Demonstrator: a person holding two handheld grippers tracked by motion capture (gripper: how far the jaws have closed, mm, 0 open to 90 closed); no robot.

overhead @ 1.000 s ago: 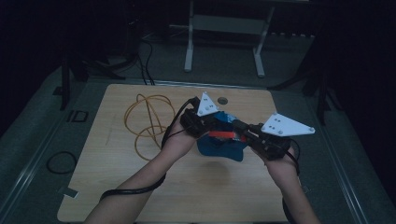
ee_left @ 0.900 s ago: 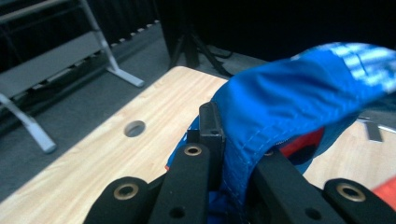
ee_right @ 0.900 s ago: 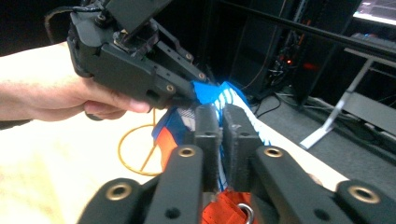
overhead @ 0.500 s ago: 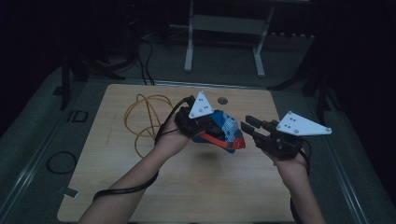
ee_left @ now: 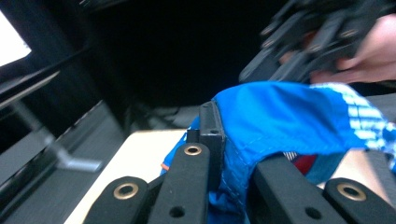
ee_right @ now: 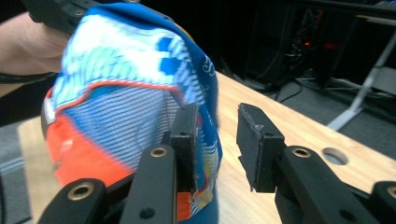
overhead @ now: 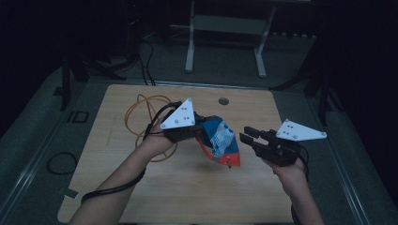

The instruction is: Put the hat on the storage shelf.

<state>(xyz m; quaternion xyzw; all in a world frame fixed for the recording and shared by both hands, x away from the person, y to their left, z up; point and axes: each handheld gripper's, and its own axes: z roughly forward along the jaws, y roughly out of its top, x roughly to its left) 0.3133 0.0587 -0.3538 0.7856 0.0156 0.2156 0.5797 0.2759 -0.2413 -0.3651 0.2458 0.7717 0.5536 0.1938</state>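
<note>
Your left gripper [overhead: 199, 132] clamps the blue, white and orange fabric cap [overhead: 219, 140] by its blue edge and holds it lifted above the middle of the light wooden table [overhead: 187, 187], your forearm reaching in from the near edge. Your right gripper [overhead: 251, 136] hangs level just beside the cap, nearer the right edge, jaws narrowly parted and gripping nothing.
</note>
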